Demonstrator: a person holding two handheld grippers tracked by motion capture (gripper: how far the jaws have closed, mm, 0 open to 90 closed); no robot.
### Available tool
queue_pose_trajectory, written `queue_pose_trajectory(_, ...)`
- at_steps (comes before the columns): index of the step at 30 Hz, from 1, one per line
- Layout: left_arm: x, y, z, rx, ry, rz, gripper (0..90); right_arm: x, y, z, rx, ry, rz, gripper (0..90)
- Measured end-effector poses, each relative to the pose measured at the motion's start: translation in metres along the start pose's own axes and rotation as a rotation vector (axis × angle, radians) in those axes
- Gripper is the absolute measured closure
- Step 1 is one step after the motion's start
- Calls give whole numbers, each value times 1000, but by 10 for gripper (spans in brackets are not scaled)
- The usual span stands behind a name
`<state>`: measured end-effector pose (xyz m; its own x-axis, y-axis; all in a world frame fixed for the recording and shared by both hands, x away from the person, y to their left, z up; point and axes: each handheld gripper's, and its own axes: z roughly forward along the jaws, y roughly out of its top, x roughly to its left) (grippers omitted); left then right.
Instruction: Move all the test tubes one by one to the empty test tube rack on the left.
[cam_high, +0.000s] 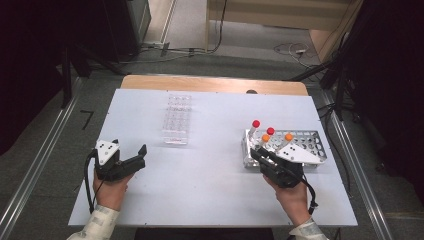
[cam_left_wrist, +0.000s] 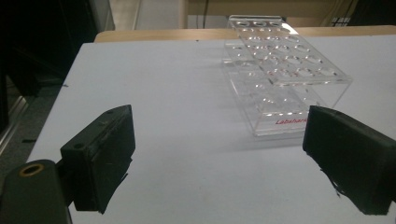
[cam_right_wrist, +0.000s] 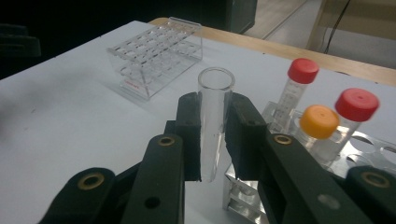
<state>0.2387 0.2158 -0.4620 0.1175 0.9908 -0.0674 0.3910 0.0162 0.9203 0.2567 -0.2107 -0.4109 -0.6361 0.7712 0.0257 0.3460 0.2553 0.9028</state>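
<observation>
White tabletop (cam_high: 210, 195) carried both racks. My right gripper (cam_right_wrist: 214, 140) clamped an uncapped clear tube (cam_right_wrist: 214, 116), upright, just above the metal rack (cam_high: 312, 145). Clear acrylic rack (cam_high: 177, 119) lay well apart, up-left; my left gripper (cam_high: 131, 159) sat nearer it, jaws wide, empty.

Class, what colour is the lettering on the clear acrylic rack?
Red lettering on the clear acrylic rack, best seen in the left gripper view.

I see a white desk (cam_high: 210, 190) with a bare wooden strip at its far edge. On it a clear plastic rack (cam_high: 177, 119) stands ahead of my left fingers (cam_left_wrist: 100, 154); a metal rack (cam_high: 305, 142) sits just beyond my right fingers (cam_right_wrist: 189, 121).
</observation>
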Motion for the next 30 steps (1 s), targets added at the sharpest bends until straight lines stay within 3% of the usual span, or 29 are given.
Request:
queue_pose_trajectory(9, -19, 11, 6, -2, -50, 15, 97, 15, 6, 30, 22, 35, -31, 736)
queue_pose_trajectory(21, -50, 23, 11, 1, -138, 53, 136, 52, 16, 84, 50, 73, -113, 736)
queue_pose_trajectory(30, -67, 30, 20, 11, -202, 66, 185, 66, 16, 112, 62, 92, -102, 736)
